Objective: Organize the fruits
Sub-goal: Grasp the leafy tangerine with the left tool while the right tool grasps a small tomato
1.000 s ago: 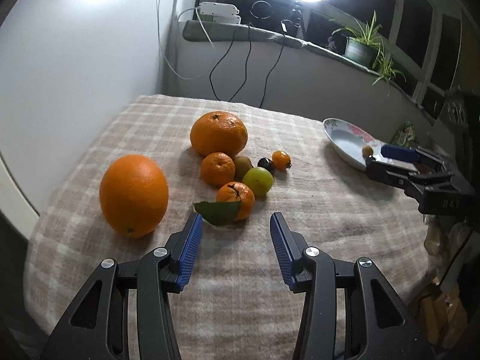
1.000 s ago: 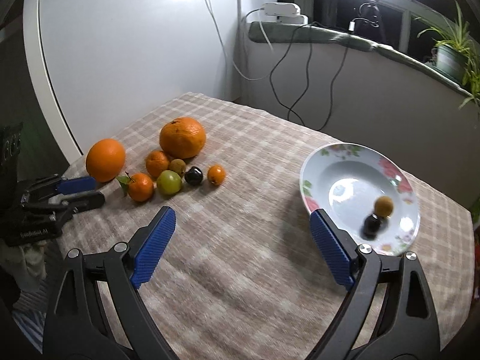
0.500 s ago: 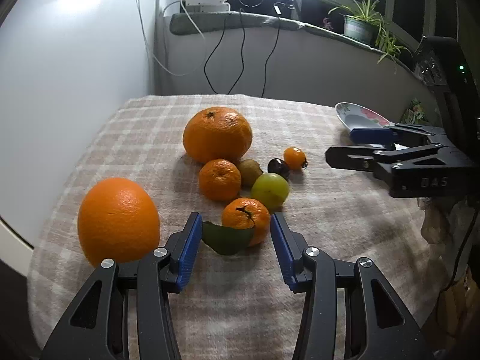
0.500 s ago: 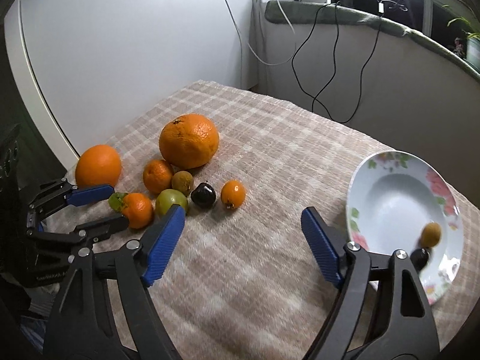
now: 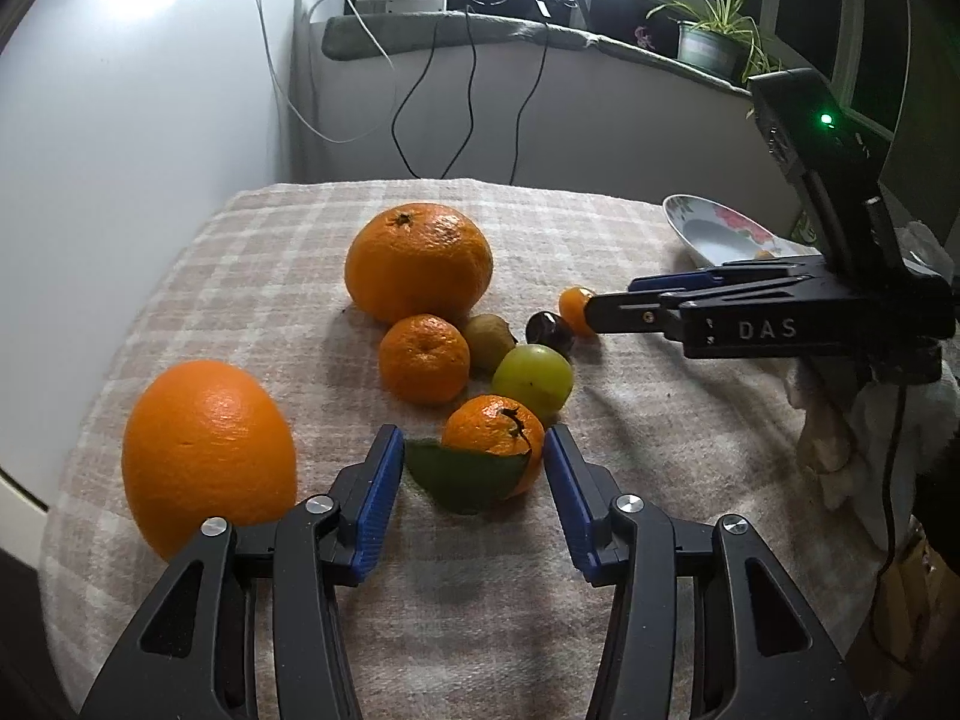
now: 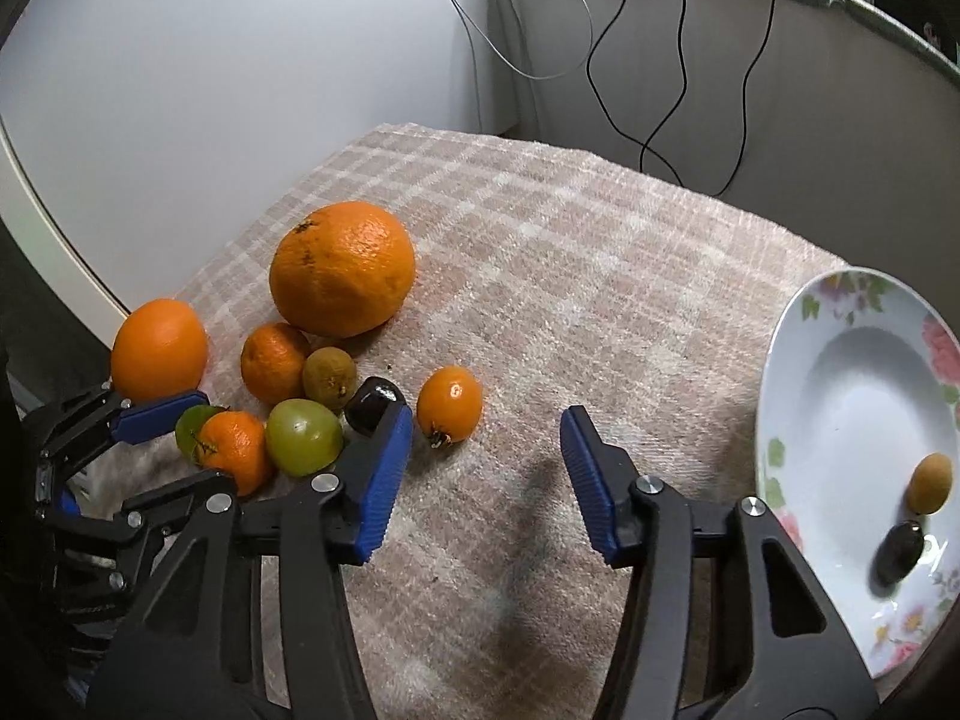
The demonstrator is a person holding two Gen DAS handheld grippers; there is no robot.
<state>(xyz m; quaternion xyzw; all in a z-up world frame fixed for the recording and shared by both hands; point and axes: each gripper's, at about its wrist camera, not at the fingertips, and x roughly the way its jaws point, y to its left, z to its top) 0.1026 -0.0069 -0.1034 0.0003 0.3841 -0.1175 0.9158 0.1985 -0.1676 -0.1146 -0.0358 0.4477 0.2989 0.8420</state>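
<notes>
Fruits lie on a checked cloth (image 5: 456, 612). My left gripper (image 5: 468, 456) is open, its jaws on either side of a small mandarin with a green leaf (image 5: 495, 441), not touching it. Around it are a green fruit (image 5: 532, 379), a mandarin (image 5: 423, 358), a big orange (image 5: 418, 261), an oval orange (image 5: 207, 456), a kiwi (image 5: 488, 333) and a dark fruit (image 5: 549, 330). My right gripper (image 6: 487, 438) is open, just short of a small orange fruit (image 6: 450, 402). A flowered plate (image 6: 852, 372) at the right holds a small yellow fruit (image 6: 929, 481) and a dark fruit (image 6: 898, 551).
A white wall stands left of the table. Behind it, black cables (image 5: 420, 108) hang from a padded ledge with a potted plant (image 5: 708, 45). The cloth's edge drops off at the left and near side. White crumpled material (image 5: 840, 420) lies at the right.
My left gripper has moved forward until its jaws flank the leafed mandarin. My right gripper has swung left from the plate toward the small orange fruit.
</notes>
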